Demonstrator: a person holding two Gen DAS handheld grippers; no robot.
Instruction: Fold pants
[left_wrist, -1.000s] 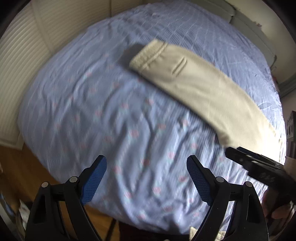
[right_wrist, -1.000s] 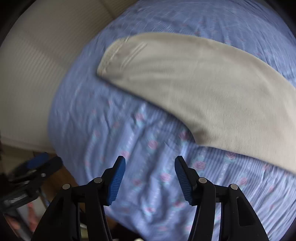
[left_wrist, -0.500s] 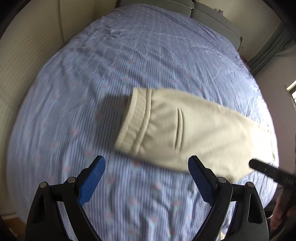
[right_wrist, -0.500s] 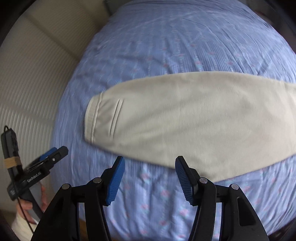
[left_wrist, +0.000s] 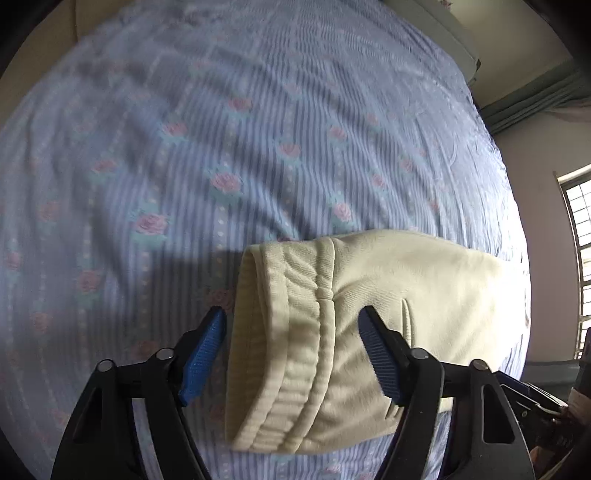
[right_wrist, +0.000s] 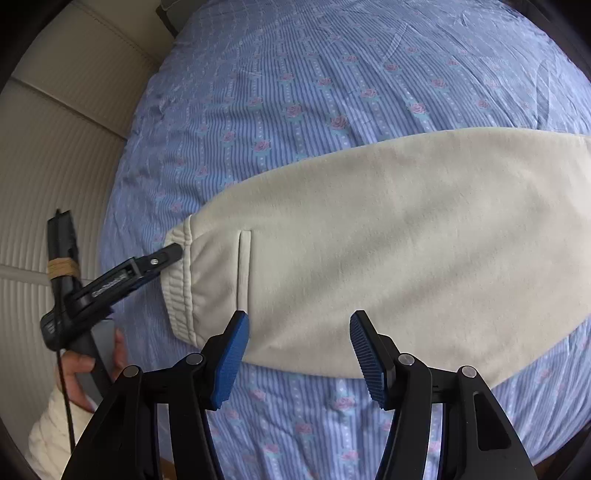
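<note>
Cream pants (right_wrist: 388, 251) lie flat on the bed, folded lengthwise, with the ribbed waistband (right_wrist: 179, 291) at the left and a pocket slit beside it. In the left wrist view the waistband (left_wrist: 295, 354) fills the space between the jaws. My left gripper (left_wrist: 293, 350) is open, its blue pads on either side of the waistband; it also shows in the right wrist view (right_wrist: 162, 258) with its tip at the waistband. My right gripper (right_wrist: 299, 354) is open just above the pants' near edge, right of the pocket.
The bed has a blue striped sheet with pink roses (right_wrist: 332, 74). A beige ribbed wall panel (right_wrist: 44, 166) runs along the bed's left side. A window (left_wrist: 580, 251) and curtain are at the right. The person's hand (right_wrist: 88, 365) holds the left gripper.
Both grippers have come down close to the pants. The left gripper has moved onto the waistband and its jaws have narrowed around it. The right gripper now sits at the near edge.
</note>
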